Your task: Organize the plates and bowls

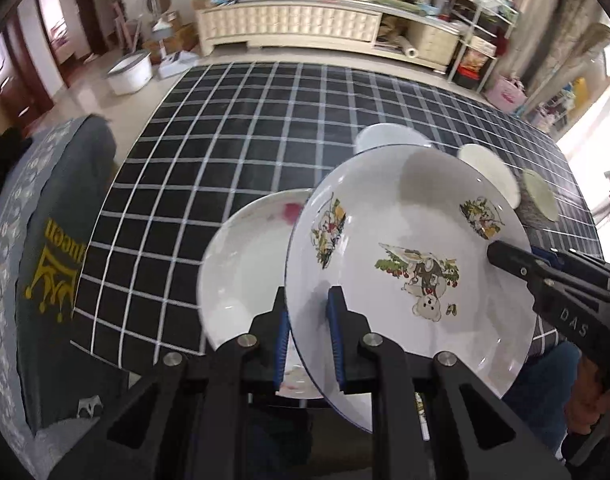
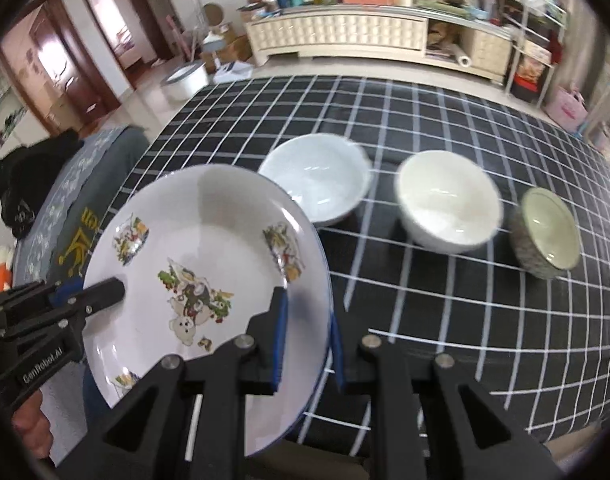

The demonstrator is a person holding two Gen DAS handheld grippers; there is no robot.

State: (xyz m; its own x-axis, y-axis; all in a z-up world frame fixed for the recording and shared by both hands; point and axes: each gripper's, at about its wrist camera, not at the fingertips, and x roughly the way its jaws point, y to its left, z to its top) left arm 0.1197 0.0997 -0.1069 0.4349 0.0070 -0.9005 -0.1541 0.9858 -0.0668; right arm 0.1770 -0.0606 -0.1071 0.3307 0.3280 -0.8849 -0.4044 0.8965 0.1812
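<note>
black checked tablecloth (image 2: 445, 128), cluttered cream sideboard (image 2: 341, 36)

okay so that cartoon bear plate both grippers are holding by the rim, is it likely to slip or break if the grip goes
The bear plate looks glazed and glossy, so it may slide between the pads. The left gripper and right gripper each pinch only its thin rim, so it could tilt. It looks rigid, probably ceramic or enamel, and might chip on the plate below.

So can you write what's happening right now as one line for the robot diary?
left gripper: shut on cartoon plate | right gripper: shut on its opposite rim | plate: lifted, tilted | second plate: on table | three bowls: untouched
</note>
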